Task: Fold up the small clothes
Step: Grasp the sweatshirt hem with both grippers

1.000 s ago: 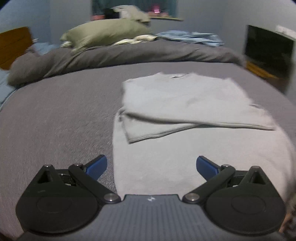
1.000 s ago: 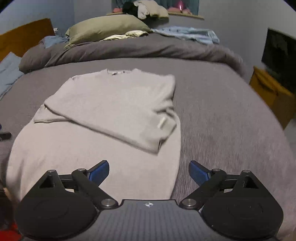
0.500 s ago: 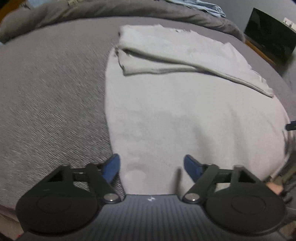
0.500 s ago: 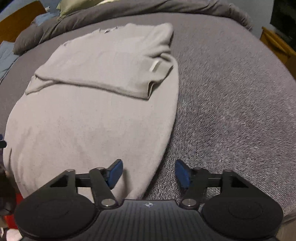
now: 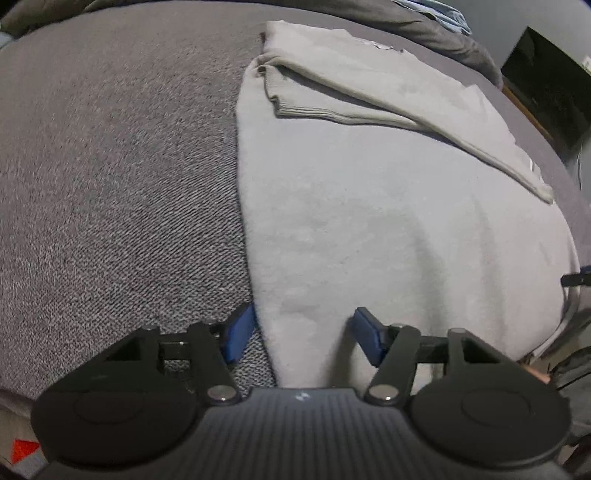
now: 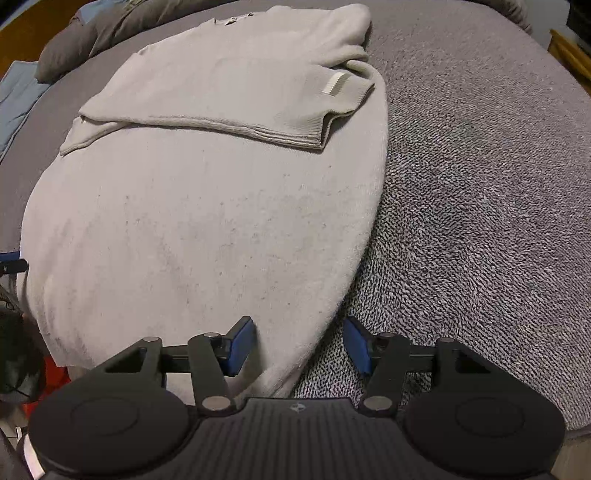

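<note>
A light grey sweater [image 5: 388, 206] lies flat on the grey bed cover [image 5: 110, 184], sleeves folded across its upper part. My left gripper [image 5: 304, 338] is open, its jaws straddling the sweater's near left hem corner. The sweater also shows in the right wrist view [image 6: 207, 221], with a folded sleeve cuff [image 6: 295, 125] on top. My right gripper [image 6: 299, 343] is open, its jaws straddling the near right hem corner. Neither gripper holds the cloth.
The bed cover extends right of the sweater [image 6: 480, 203]. A rolled grey duvet [image 5: 424, 26] lies at the far end. A dark screen [image 5: 550, 88] stands at the far right. A blue cloth [image 6: 18, 99] lies at the far left. The bed's near edge is just below the grippers.
Both grippers have dropped and moved down to the sweater's near hem corners. Their jaws have narrowed but stay open. The sweater has not moved.
</note>
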